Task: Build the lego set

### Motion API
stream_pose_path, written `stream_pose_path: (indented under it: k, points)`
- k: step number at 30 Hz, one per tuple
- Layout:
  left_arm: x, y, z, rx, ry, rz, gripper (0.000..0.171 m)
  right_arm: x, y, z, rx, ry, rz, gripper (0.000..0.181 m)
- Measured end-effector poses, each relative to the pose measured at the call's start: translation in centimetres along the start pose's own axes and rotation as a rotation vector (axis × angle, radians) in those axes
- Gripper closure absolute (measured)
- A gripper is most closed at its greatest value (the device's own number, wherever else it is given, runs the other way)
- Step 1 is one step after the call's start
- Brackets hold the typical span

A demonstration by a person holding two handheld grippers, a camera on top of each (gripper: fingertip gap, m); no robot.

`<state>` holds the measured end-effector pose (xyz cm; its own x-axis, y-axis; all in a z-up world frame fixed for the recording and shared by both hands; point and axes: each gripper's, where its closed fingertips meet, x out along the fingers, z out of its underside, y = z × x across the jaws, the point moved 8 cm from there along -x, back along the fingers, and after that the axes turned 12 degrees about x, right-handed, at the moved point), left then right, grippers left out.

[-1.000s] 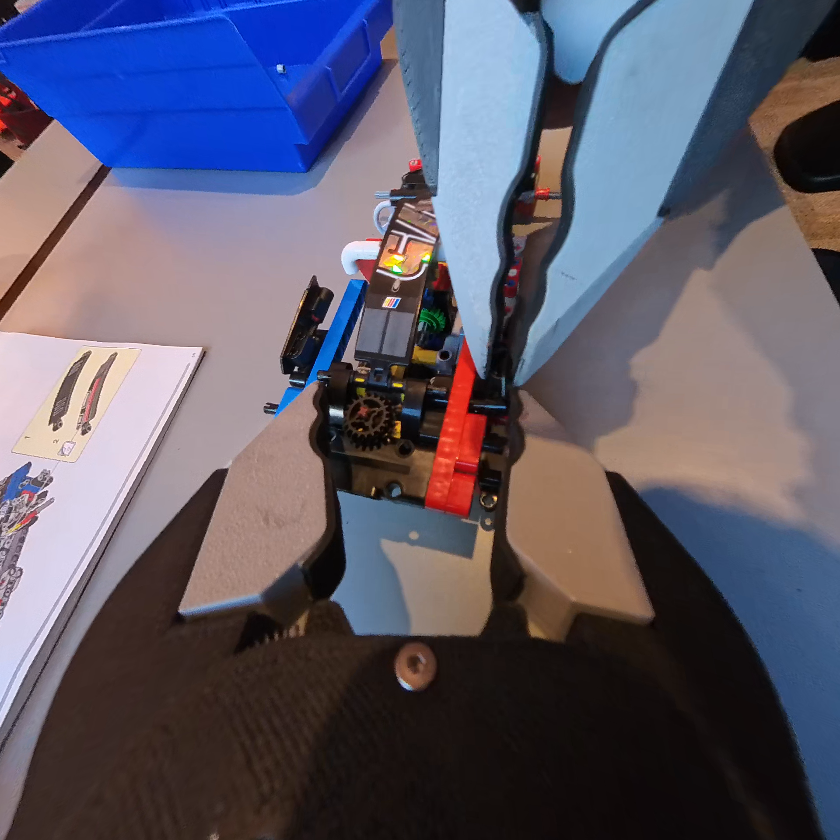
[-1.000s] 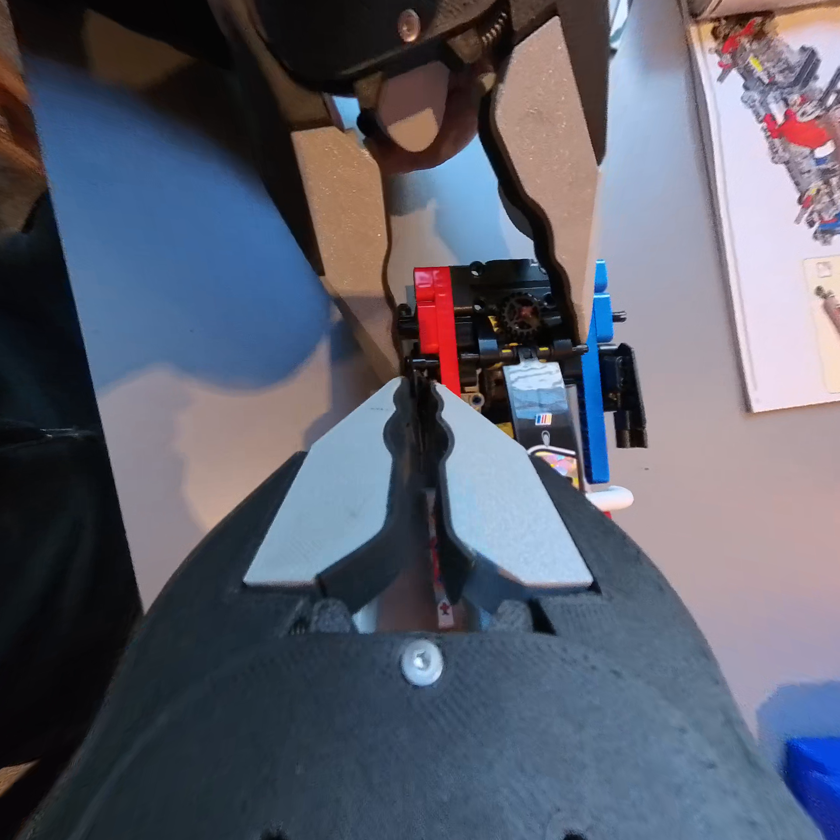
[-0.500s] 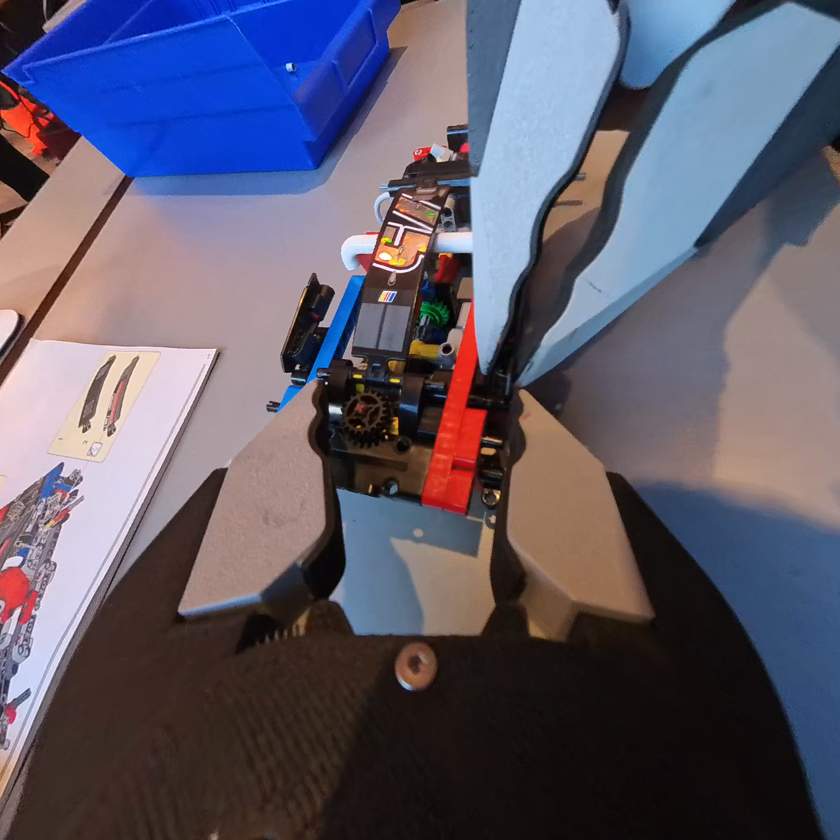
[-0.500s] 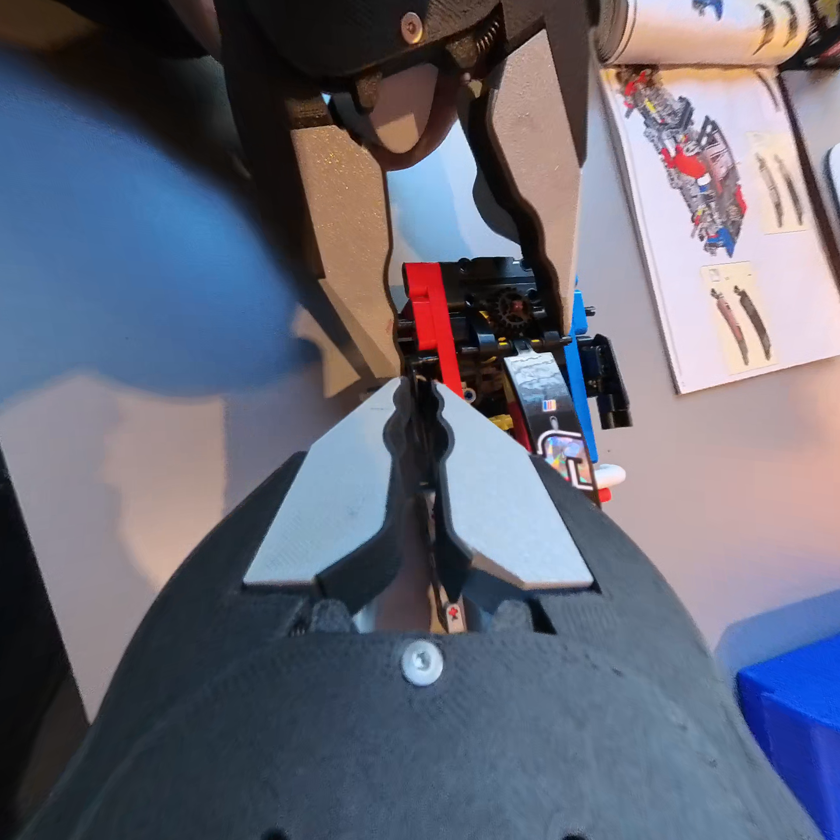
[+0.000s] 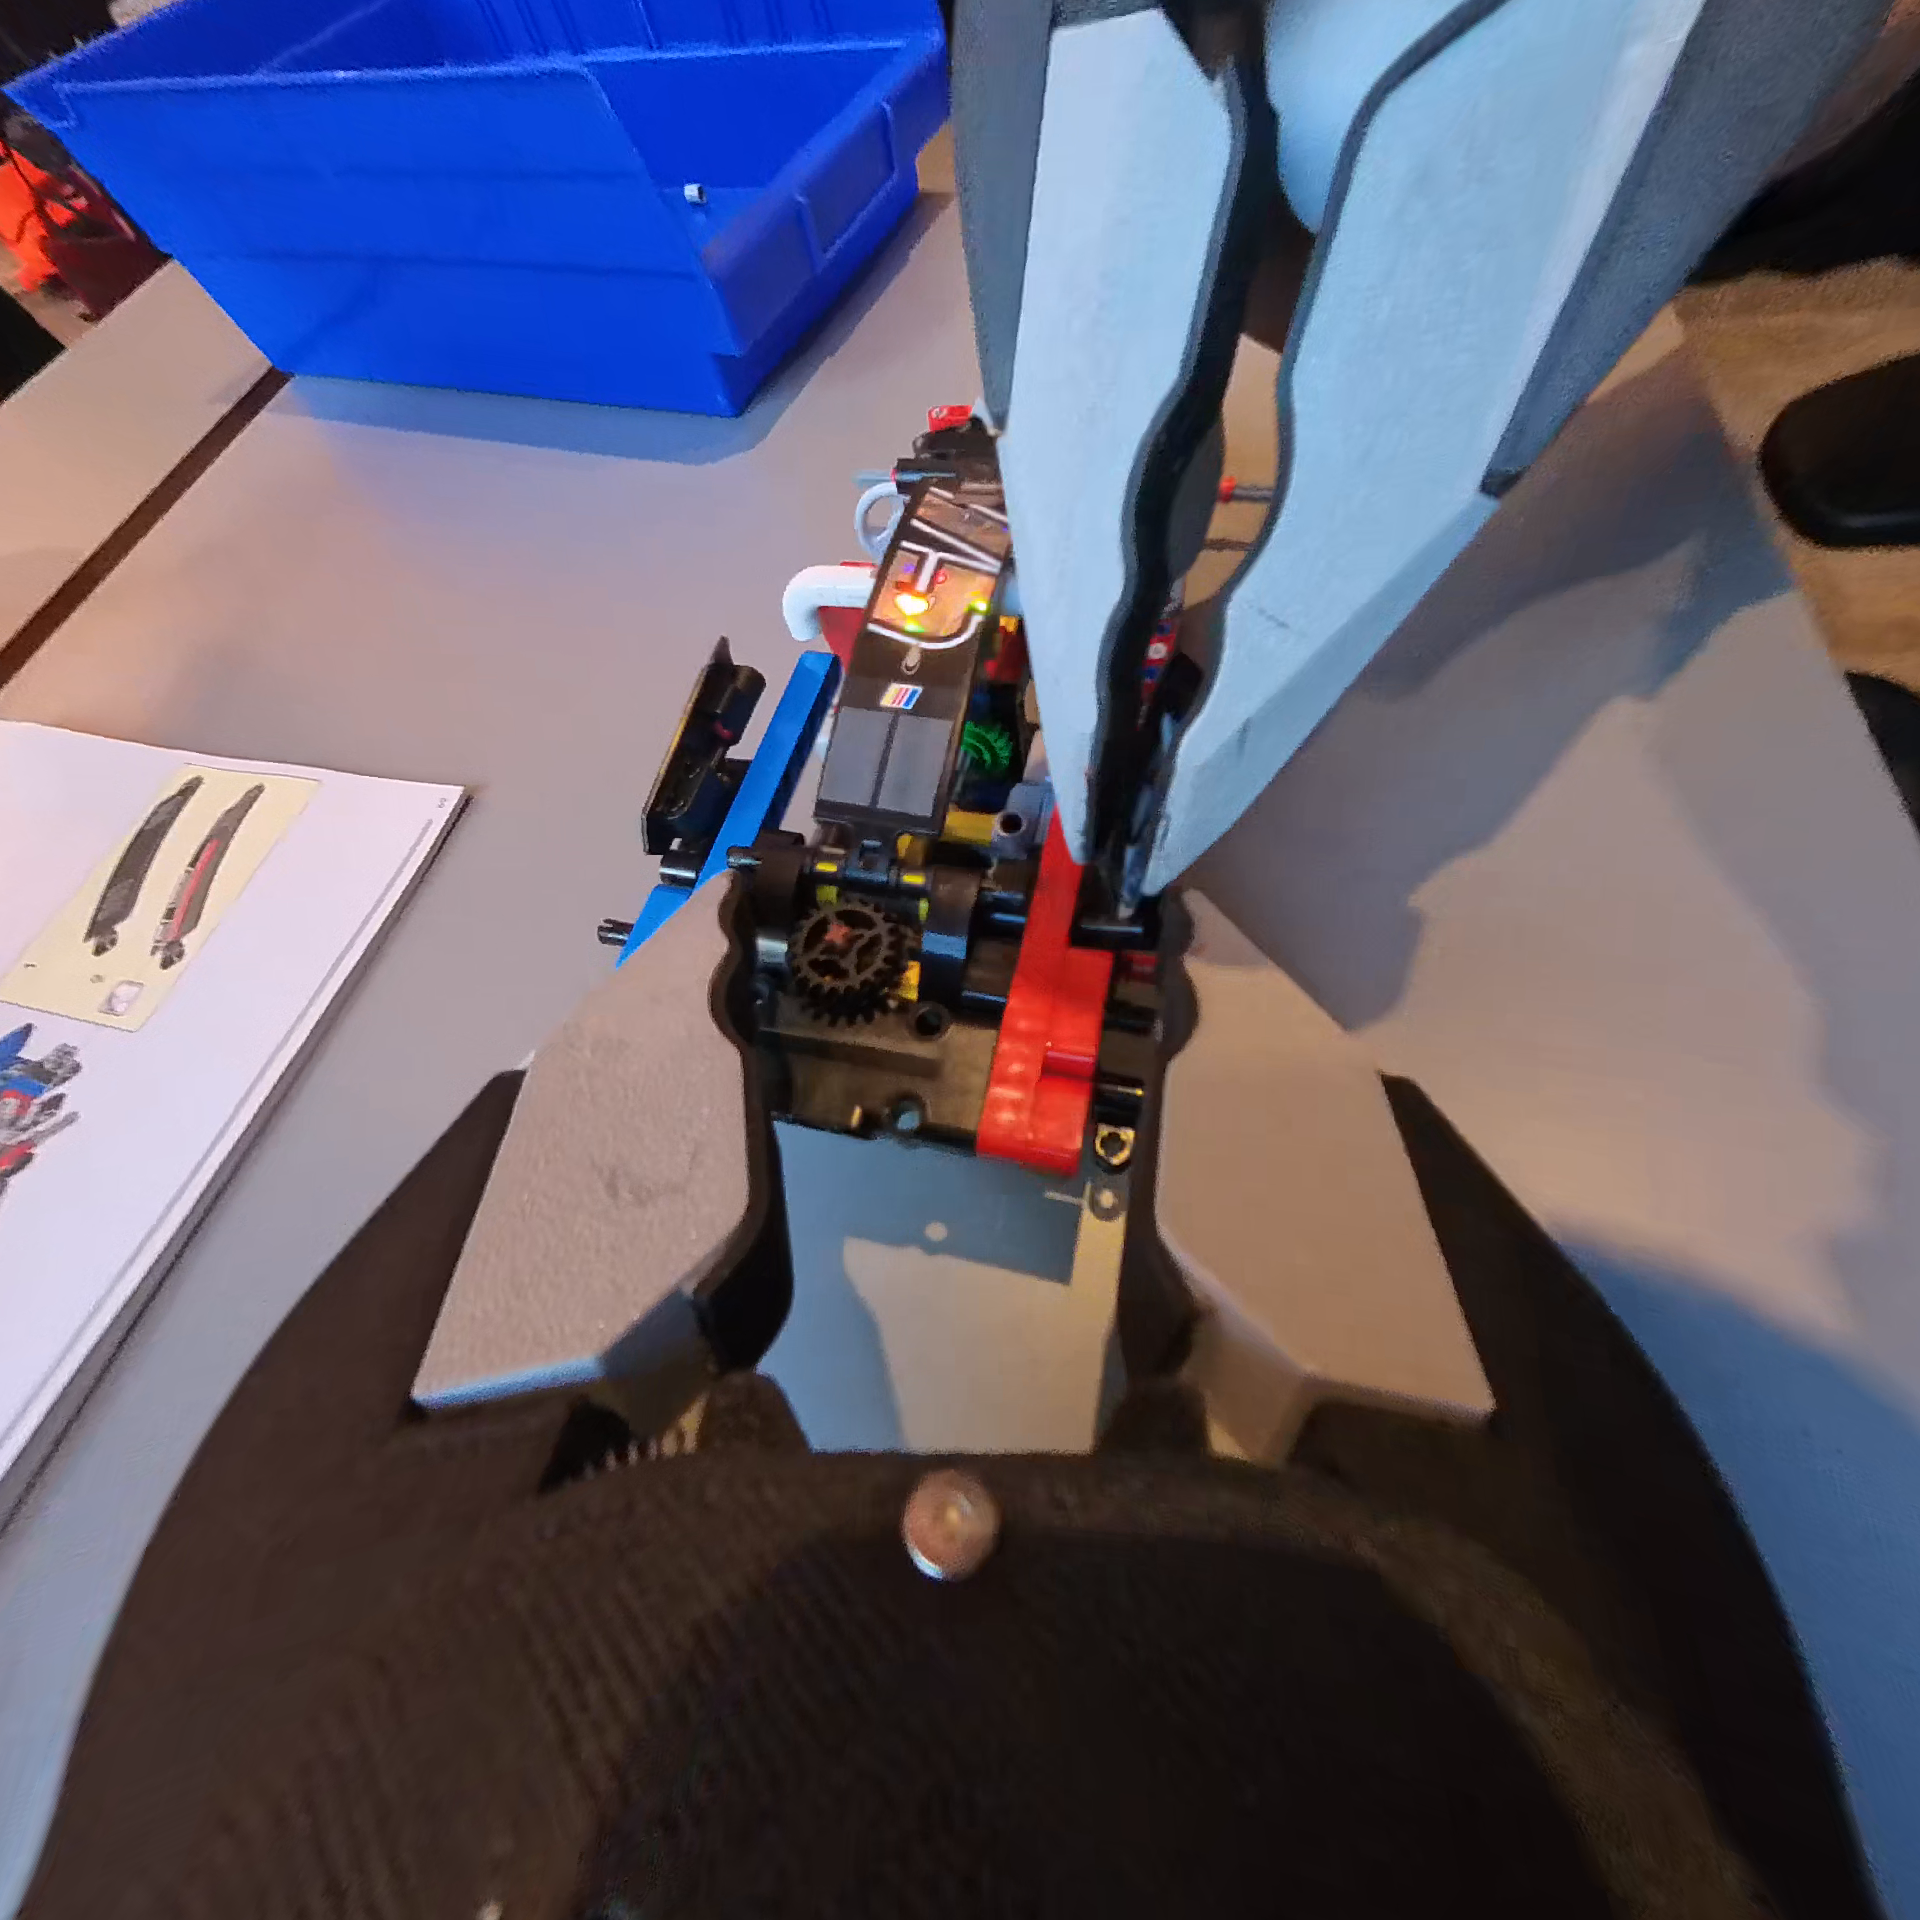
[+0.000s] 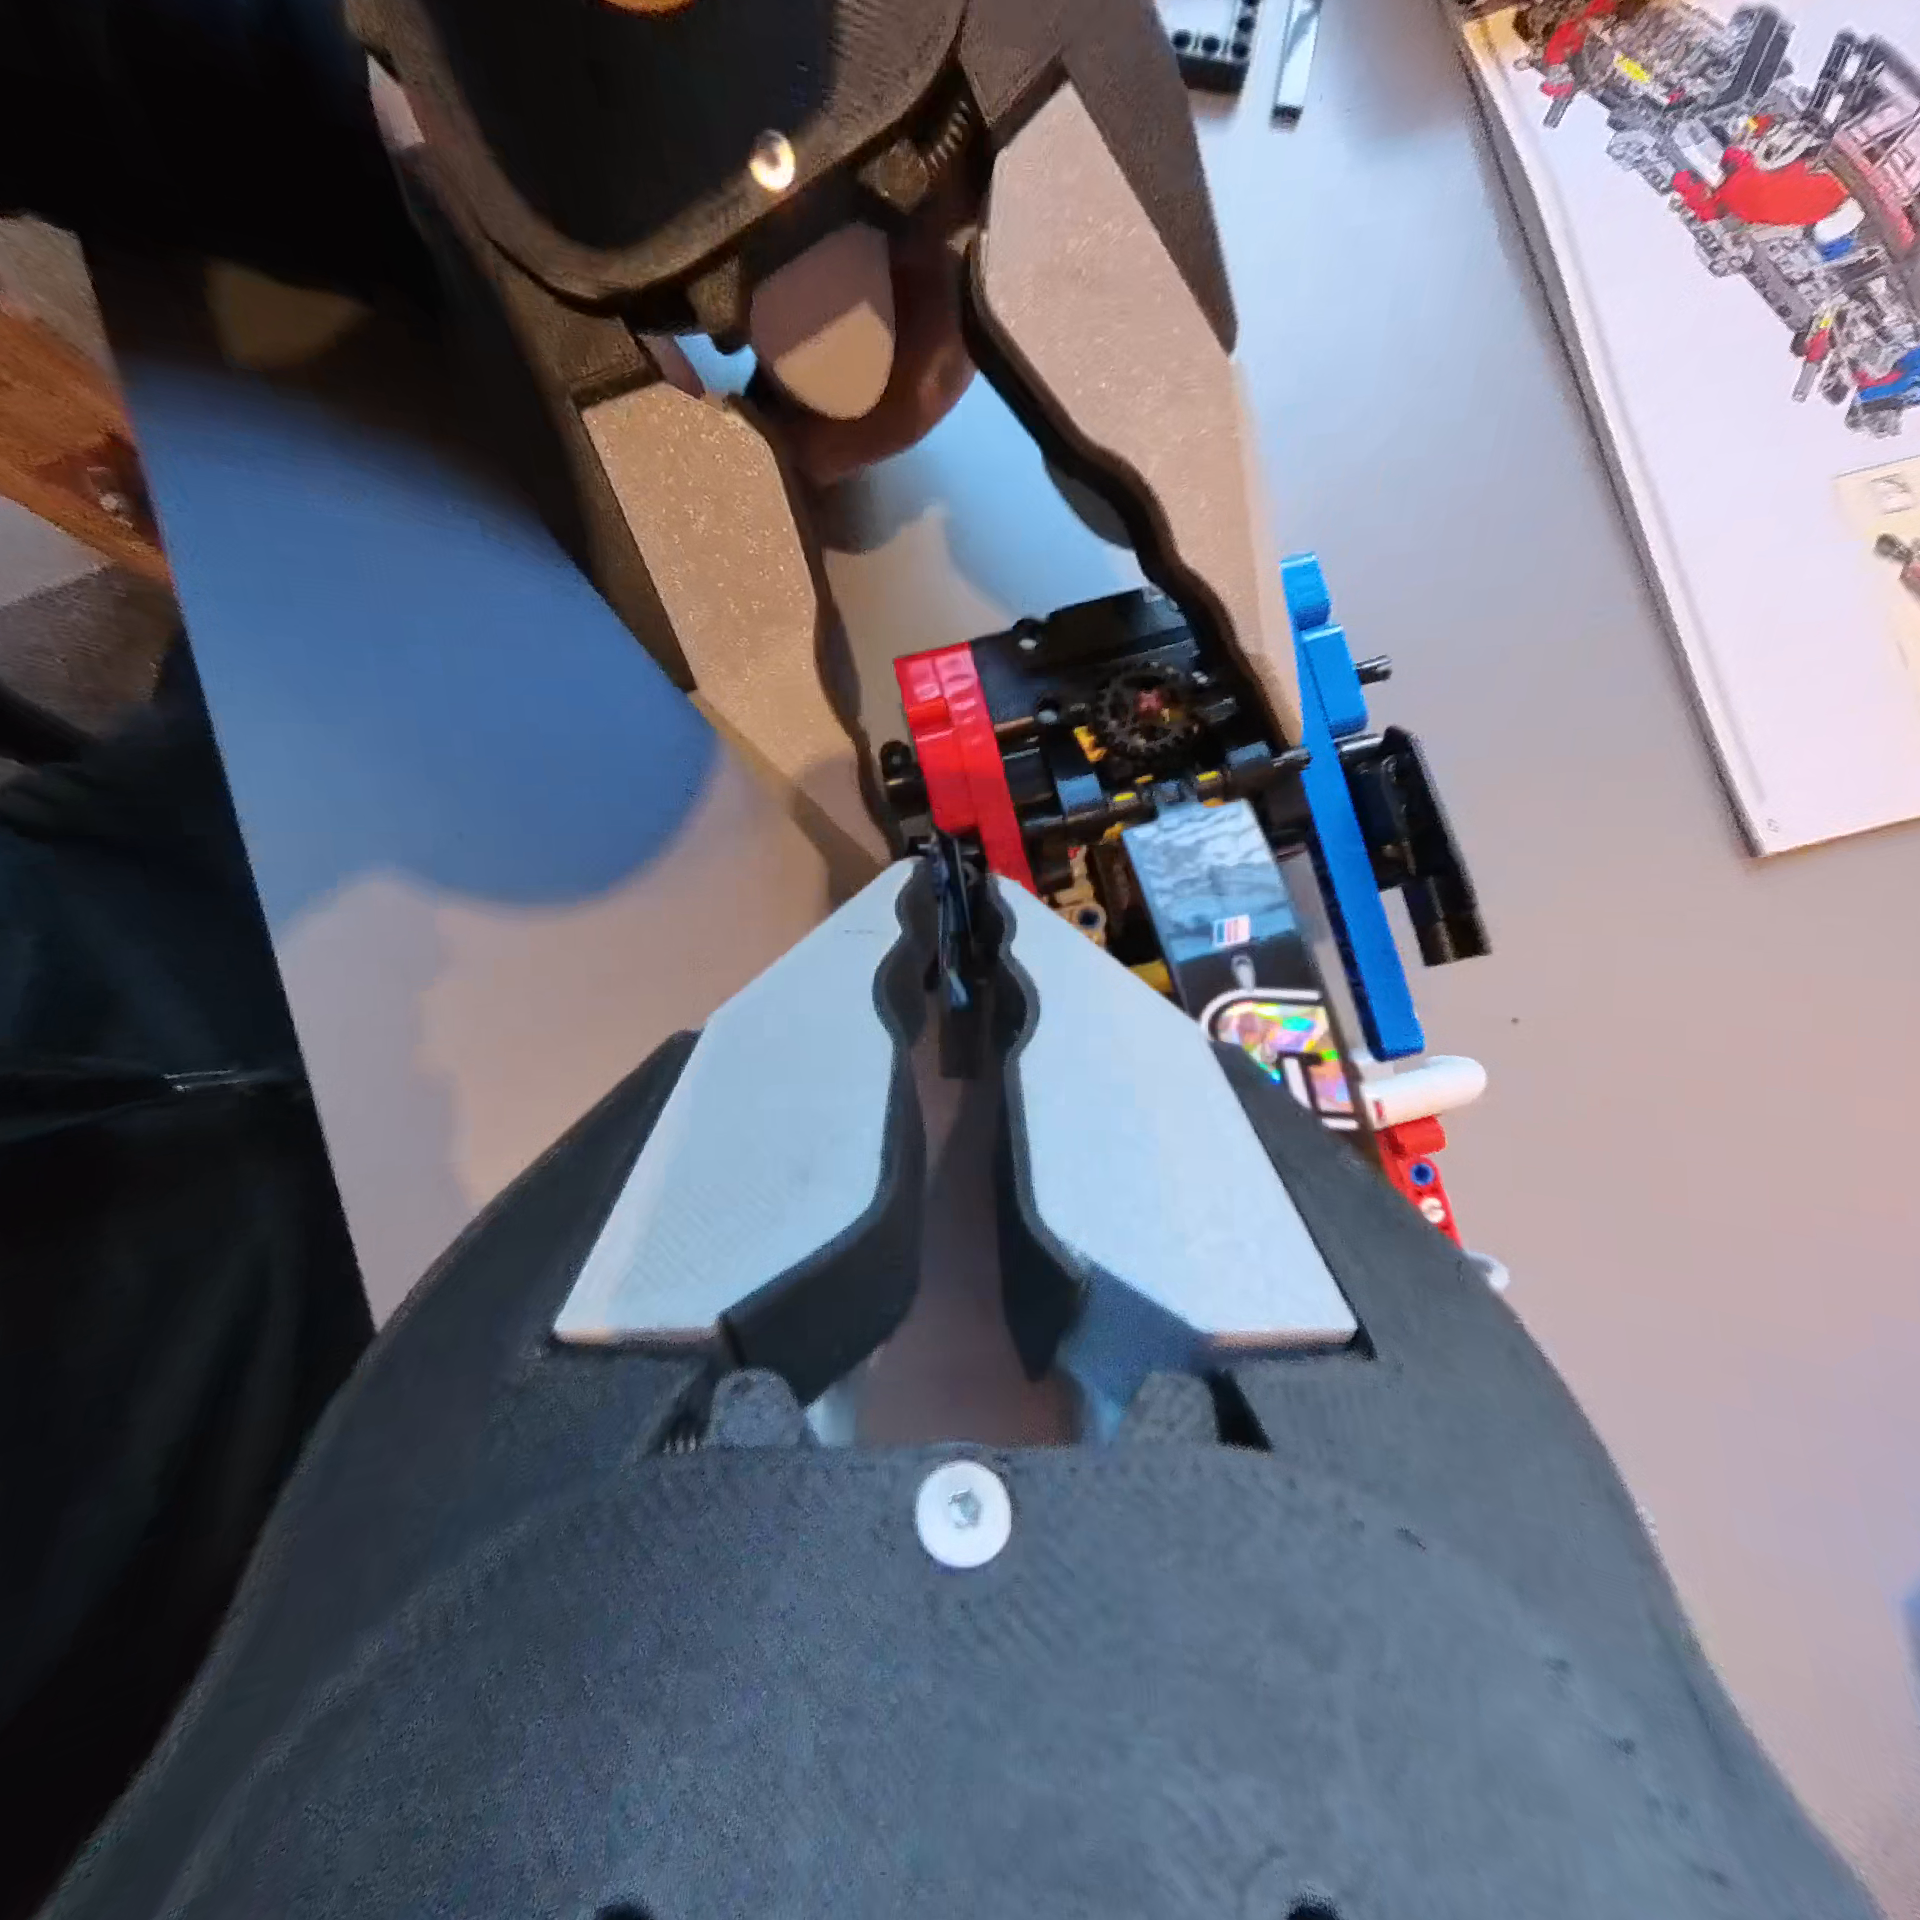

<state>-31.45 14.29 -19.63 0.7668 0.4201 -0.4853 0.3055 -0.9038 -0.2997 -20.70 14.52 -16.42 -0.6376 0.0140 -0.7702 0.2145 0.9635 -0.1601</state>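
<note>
The lego model (image 5: pixel 935 997) is a long black build with a red beam (image 5: pixel 1049 1018), a blue beam (image 5: pixel 774 748) and a black gear (image 5: pixel 852 956); it lies on the grey table. My left gripper (image 5: pixel 951 935) is shut on its near end, one finger on each side. My right gripper (image 6: pixel 951 873) is shut on a thin black piece (image 6: pixel 954 935) whose tip is against the model (image 6: pixel 1143 769) beside the red beam (image 6: pixel 961 748). In the left wrist view the right gripper (image 5: pixel 1117 873) comes down from above. The left gripper (image 6: pixel 1070 748) shows at the top of the right wrist view.
A blue bin (image 5: pixel 468 187) stands at the back left. An open instruction booklet (image 5: pixel 156 987) lies left of the model; it also shows in the right wrist view (image 6: pixel 1714 364). Small loose parts (image 6: pixel 1210 42) lie beyond the left gripper. A fingertip (image 6: pixel 831 343) shows at its handle. Both grippers' tips are close together, under 4 cm apart.
Both grippers keep their holds. The right wrist view has swung, so the model now sits more to the right and at an angle. The thin black piece now shows between the right fingertips.
</note>
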Motion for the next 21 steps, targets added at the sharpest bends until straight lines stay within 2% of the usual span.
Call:
stream_pose_path:
  k: [4,13,16,21]
  points:
    - [0.0,-0.1,0.1,-0.02,0.022,0.009,0.097,0.0,-0.4,-0.3,-0.098,-0.018,0.052,0.176]
    - [0.6,0.6,0.1,0.151,-0.07,-0.08,0.095,0.7,-1.3,1.6,-0.305,0.058,0.202,0.177]
    - [0.5,0.5,0.1,0.132,-0.06,-0.074,0.096,0.6,-1.5,1.7,-0.326,0.085,0.23,0.177]
    - [0.5,0.4,0.1,0.102,-0.044,-0.066,0.097,0.3,-1.1,1.8,-0.256,0.117,0.176,0.176]
